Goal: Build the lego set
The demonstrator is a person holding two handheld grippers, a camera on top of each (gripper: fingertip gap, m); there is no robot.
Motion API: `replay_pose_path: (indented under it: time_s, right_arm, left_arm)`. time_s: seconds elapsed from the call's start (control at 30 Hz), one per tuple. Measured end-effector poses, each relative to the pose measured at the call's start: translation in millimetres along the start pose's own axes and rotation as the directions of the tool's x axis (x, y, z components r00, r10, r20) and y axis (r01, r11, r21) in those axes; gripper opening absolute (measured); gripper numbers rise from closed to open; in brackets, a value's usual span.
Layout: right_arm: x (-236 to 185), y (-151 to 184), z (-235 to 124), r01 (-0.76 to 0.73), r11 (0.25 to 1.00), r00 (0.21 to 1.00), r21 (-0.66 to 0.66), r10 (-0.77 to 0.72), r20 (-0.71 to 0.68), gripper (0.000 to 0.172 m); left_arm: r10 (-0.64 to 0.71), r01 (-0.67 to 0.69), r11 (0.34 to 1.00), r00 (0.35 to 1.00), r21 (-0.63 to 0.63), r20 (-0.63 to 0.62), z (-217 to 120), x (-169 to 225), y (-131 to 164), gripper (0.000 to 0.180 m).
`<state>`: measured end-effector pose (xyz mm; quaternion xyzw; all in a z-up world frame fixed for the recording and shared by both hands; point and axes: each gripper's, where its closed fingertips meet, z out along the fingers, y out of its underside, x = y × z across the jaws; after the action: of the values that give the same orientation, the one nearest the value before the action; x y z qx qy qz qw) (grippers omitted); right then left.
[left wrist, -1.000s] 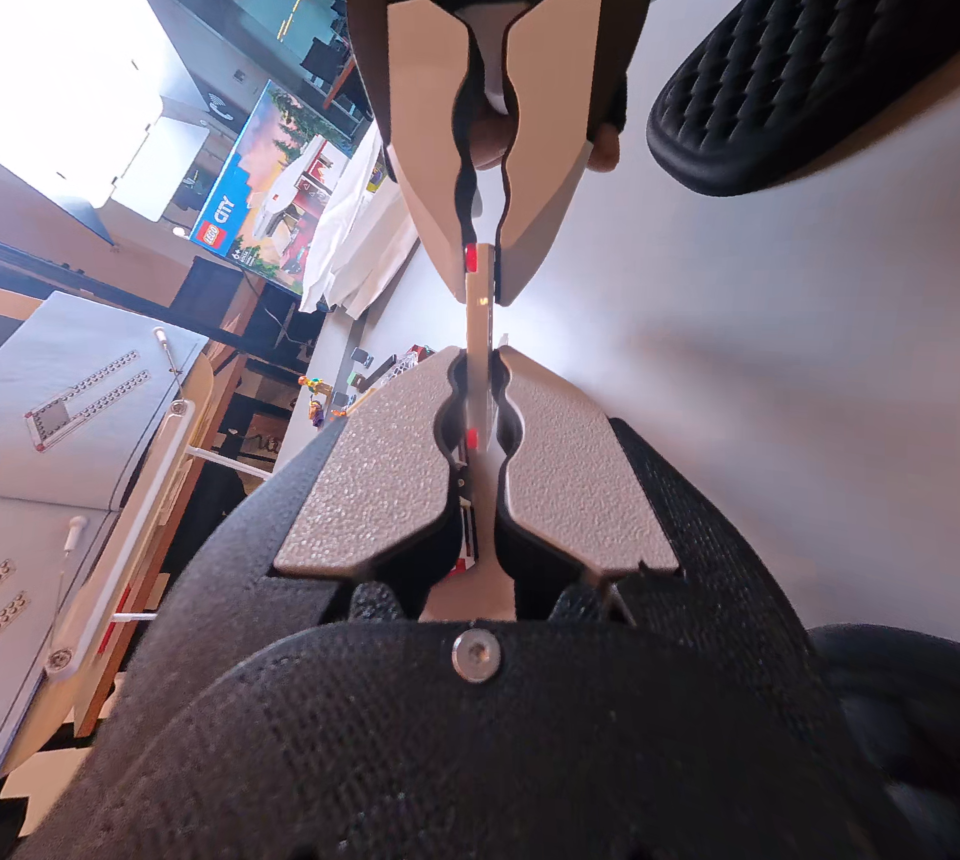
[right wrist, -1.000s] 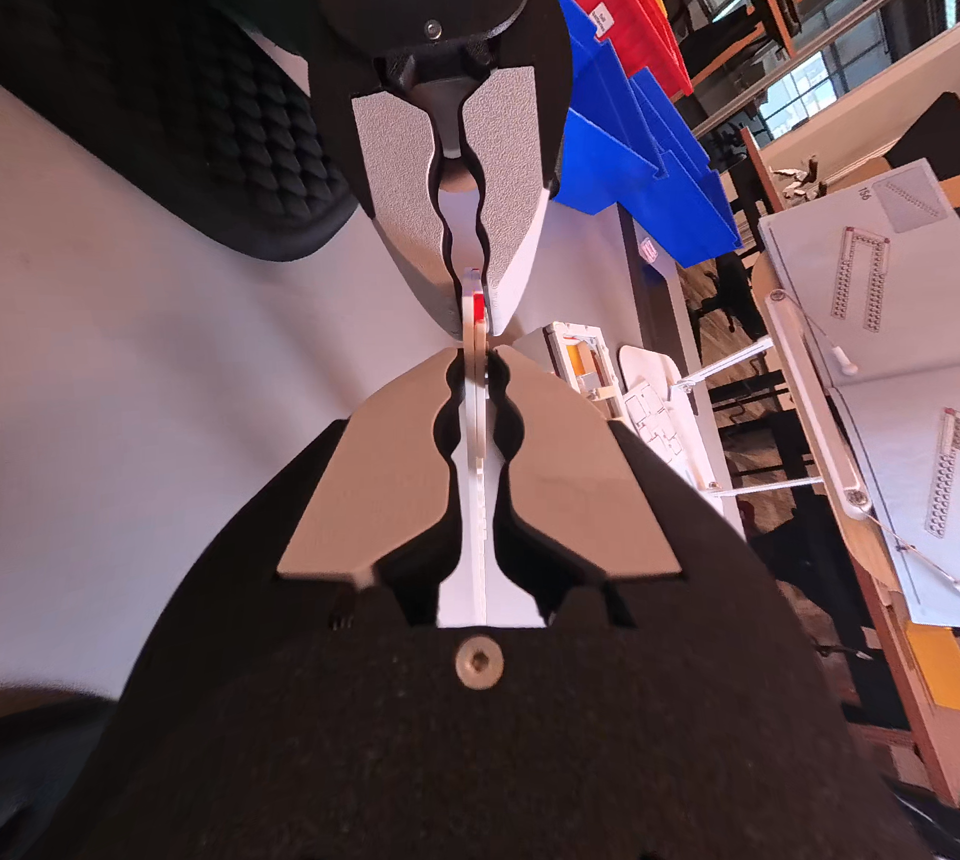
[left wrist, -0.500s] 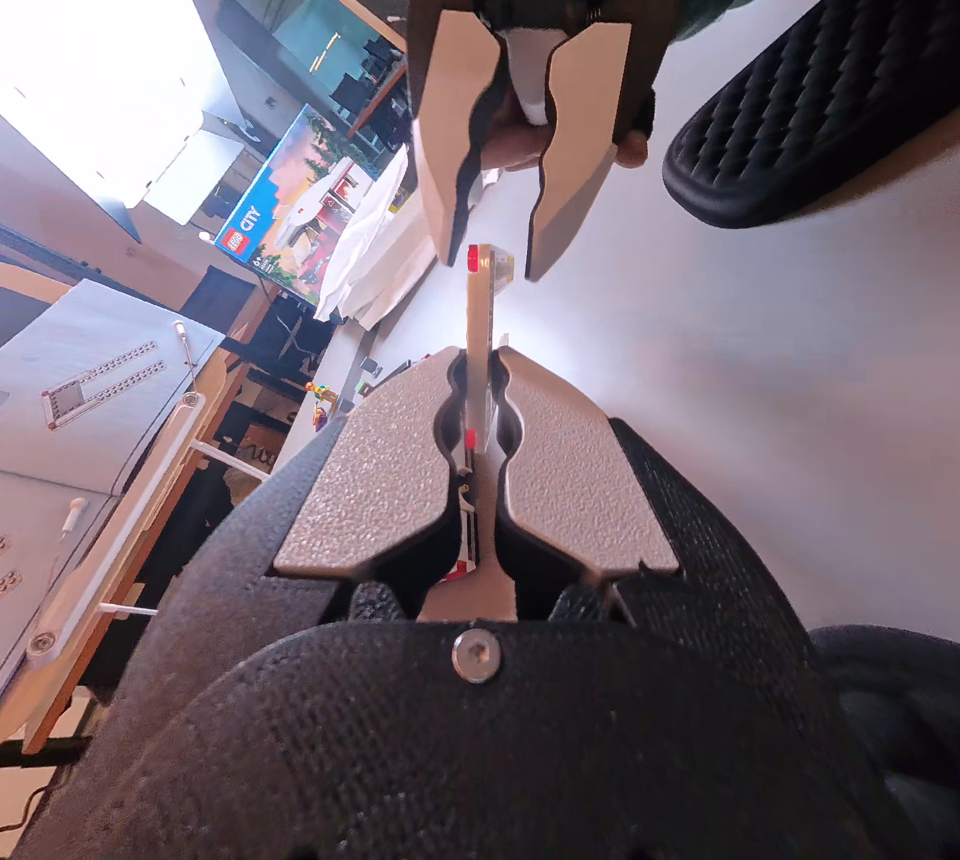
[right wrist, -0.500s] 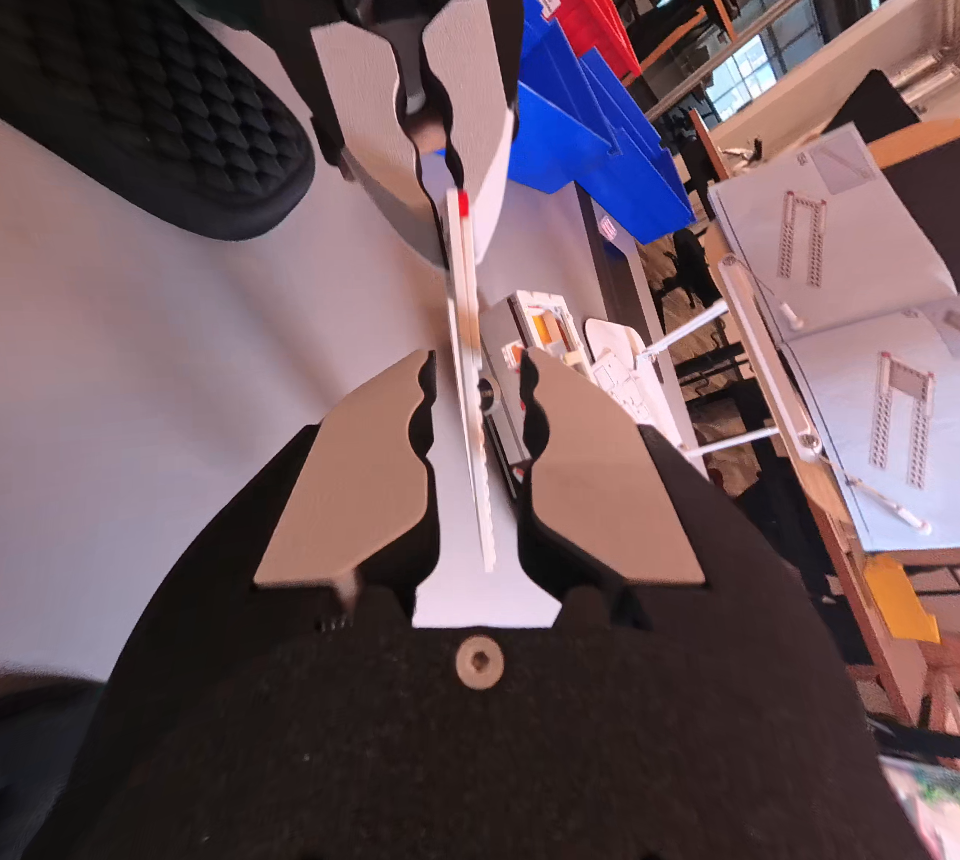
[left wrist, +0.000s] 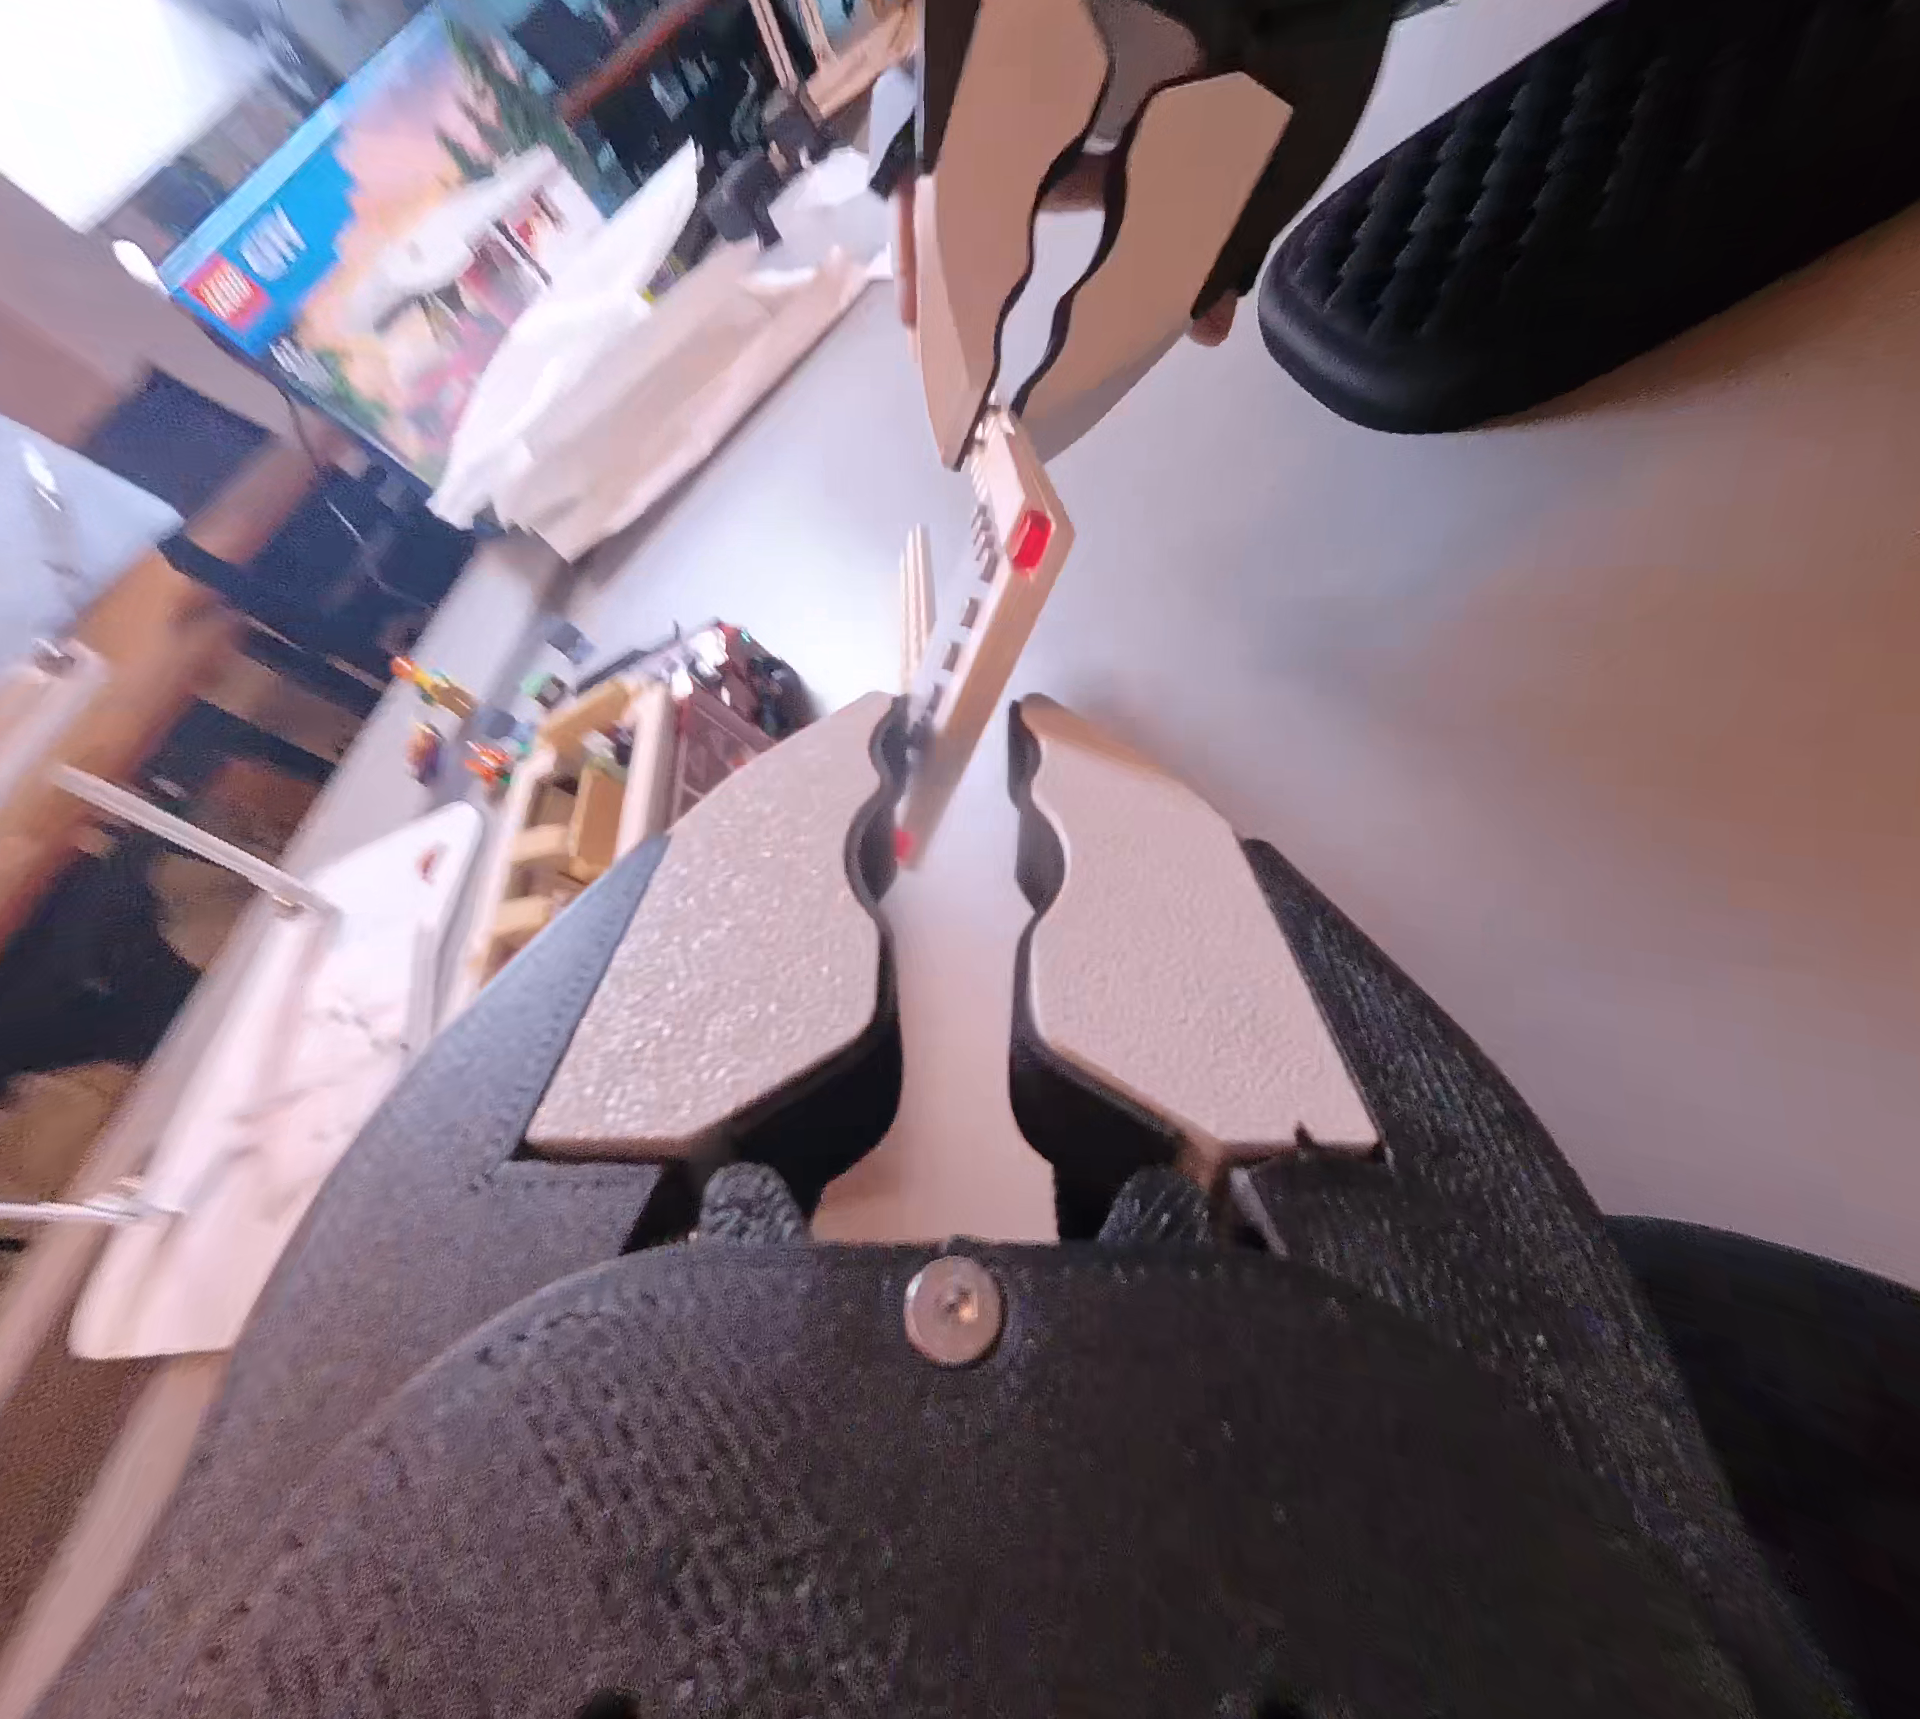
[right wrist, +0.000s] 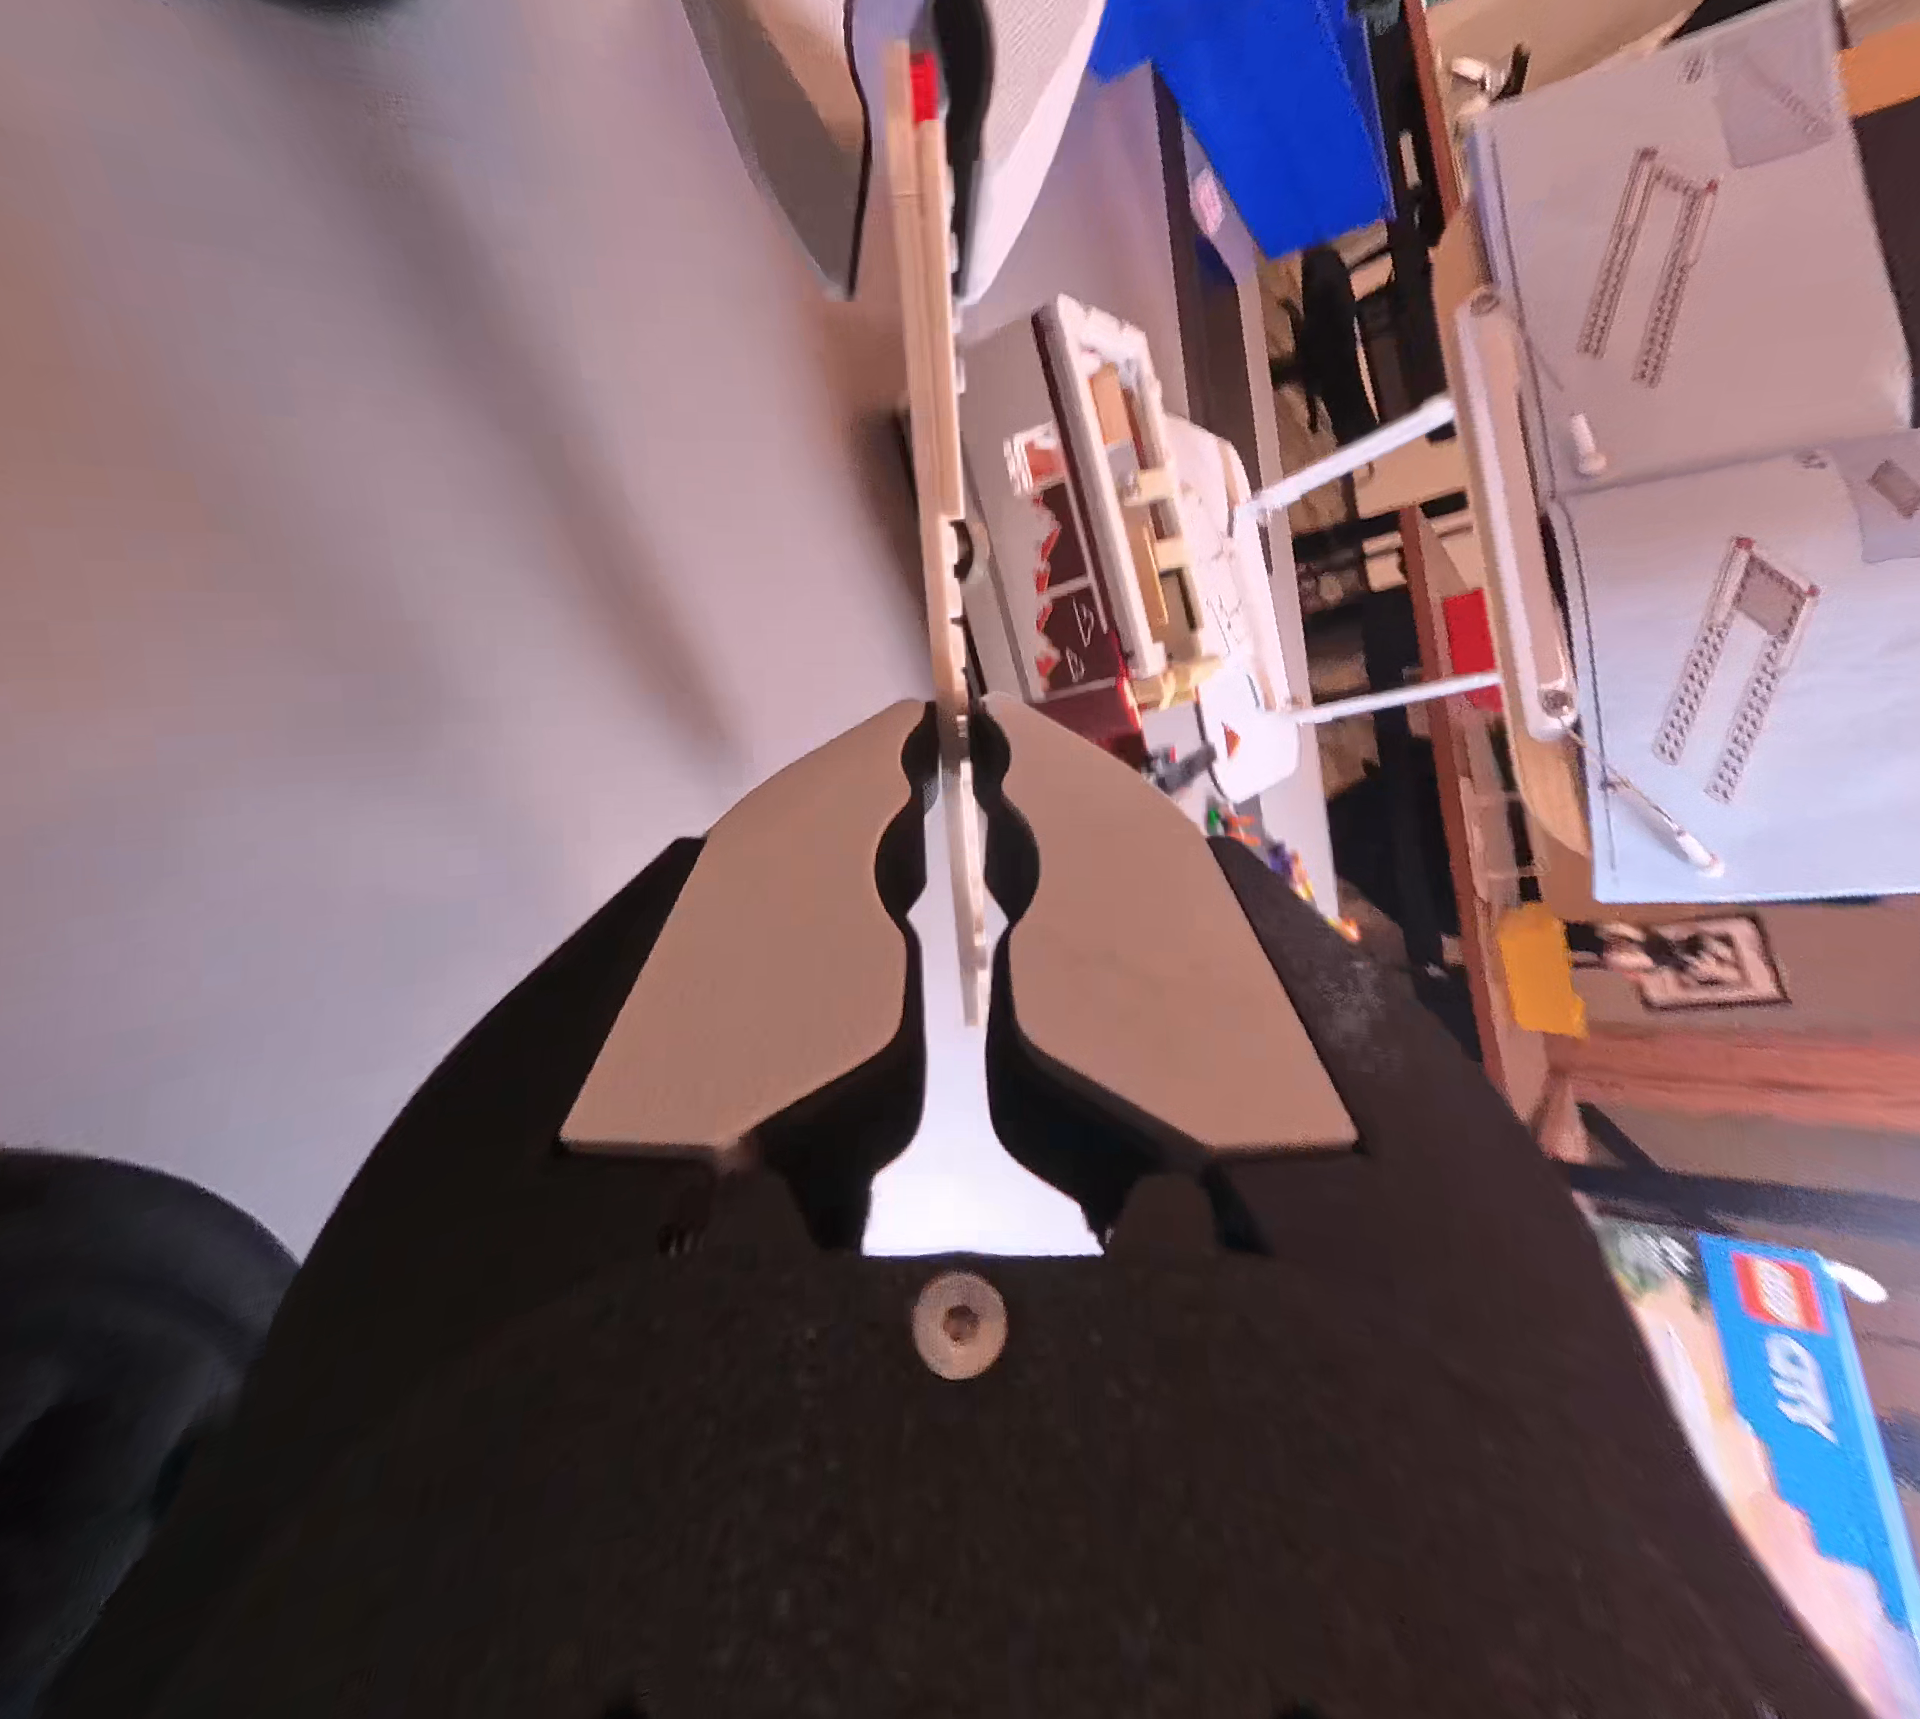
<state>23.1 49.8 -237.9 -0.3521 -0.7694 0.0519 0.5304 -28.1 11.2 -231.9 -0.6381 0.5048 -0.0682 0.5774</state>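
A long thin white brick plate (left wrist: 997, 620) with a red tile near one end hangs between both grippers over the white table (left wrist: 1455, 734). In the left wrist view my left gripper (left wrist: 951, 713) is open. The plate's near end leans on its left pad, with a clear gap to the right pad. My right gripper (left wrist: 997, 422) pinches the plate's far end. In the right wrist view my right gripper (right wrist: 956, 713) is shut on the plate (right wrist: 930, 381). The plate's red-tipped end lies between the parted fingers of the left gripper (right wrist: 904, 287).
A part-built brick model (right wrist: 1101, 547) stands on the table beyond the plate, with small loose pieces by it. Blue bins (right wrist: 1247, 59), an open instruction booklet (right wrist: 1714, 422), a toy set box (left wrist: 343, 267), white bags (left wrist: 623, 360) and a black mesh chair (left wrist: 1610, 215) stand around.
A second ago both grippers were shut on the plate. The right one opened, then shut on it once more. The left one has now opened. Both views have swung and the plate has tilted.
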Motion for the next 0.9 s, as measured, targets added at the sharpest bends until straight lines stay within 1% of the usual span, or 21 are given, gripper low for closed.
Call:
replay_pose_path:
  time_s: [0.03, 0.1, 0.17, 0.23, 0.27, 0.33, 0.47, 0.53, 0.57, 0.67, 0.73, 0.8, 0.83, 0.9]
  right_arm:
    - [-1, 7, 2, 0.024, 0.998, 1.0, -0.051, -0.025, -0.015, 0.005]
    - [-5, 20, 7, 0.064, 0.987, 0.997, -0.148, -0.069, -0.03, 0.005]
    - [-14, 27, 12, 0.1, 0.971, 0.994, -0.215, -0.108, -0.027, 0.005]
    - [-23, 29, 15, 0.153, 0.951, 0.986, -0.267, -0.163, -0.015, 0.005]
    - [-28, 29, 17, 0.169, 0.944, 0.984, -0.284, -0.177, -0.002, 0.005]
    - [-38, 24, 19, 0.179, 0.941, 0.983, -0.285, -0.179, 0.026, 0.005]
    - [-50, 17, 20, 0.167, 0.949, 0.986, -0.267, -0.153, 0.072, 0.006]
    - [-55, 15, 20, 0.136, 0.958, 0.988, -0.253, -0.111, 0.11, 0.008]
    - [-58, 14, 20, 0.122, 0.962, 0.987, -0.245, -0.091, 0.135, 0.009]
    - [-67, 9, 18, 0.027, 0.978, 0.973, -0.206, 0.021, 0.23, 0.013]
    - [-70, 2, 12, -0.096, 0.981, 0.933, -0.166, 0.147, 0.328, 0.021]
    - [-61, -3, 6, -0.244, 0.959, 0.869, -0.144, 0.282, 0.406, 0.031]
    - [-55, 3, 5, -0.292, 0.941, 0.837, -0.169, 0.337, 0.43, 0.043]
    - [-49, 23, 6, -0.322, 0.91, 0.777, -0.263, 0.412, 0.475, 0.067]
  left_arm:
    - [-0.067, 0.067, 0.998, 0.997, -0.011, -0.025, 1, 0, 5, 0.025]
    - [-0.24, 0.236, 0.971, 0.966, -0.048, -0.099, 3, 3, 10, 0.044]
    - [-0.405, 0.397, 0.914, 0.9, -0.081, -0.161, 6, 7, 13, 0.058]
    - [-0.508, 0.487, 0.861, 0.844, -0.147, -0.175, 12, 11, 21, 0.071]
    - [-0.529, 0.5, 0.845, 0.832, -0.187, -0.164, 16, 14, 28, 0.074]
    - [-0.527, 0.479, 0.833, 0.839, -0.277, -0.136, 22, 20, 45, 0.08]
    - [-0.504, 0.414, 0.812, 0.853, -0.412, -0.138, 27, 35, 67, 0.079]
    - [-0.485, 0.384, 0.814, 0.862, -0.437, -0.147, 27, 39, 71, 0.076]
    - [-0.484, 0.38, 0.814, 0.862, -0.44, -0.152, 26, 40, 70, 0.071]
    - [-0.473, 0.367, 0.82, 0.867, -0.439, -0.159, 25, 40, 71, 0.07]
    - [-0.462, 0.354, 0.826, 0.871, -0.439, -0.166, 23, 40, 71, 0.069]
    - [-0.454, 0.345, 0.833, 0.874, -0.433, -0.176, 23, 41, 71, 0.069]
    - [-0.448, 0.34, 0.837, 0.875, -0.429, -0.181, 22, 40, 71, 0.069]
    - [-0.434, 0.327, 0.846, 0.88, -0.421, -0.19, 21, 40, 71, 0.069]
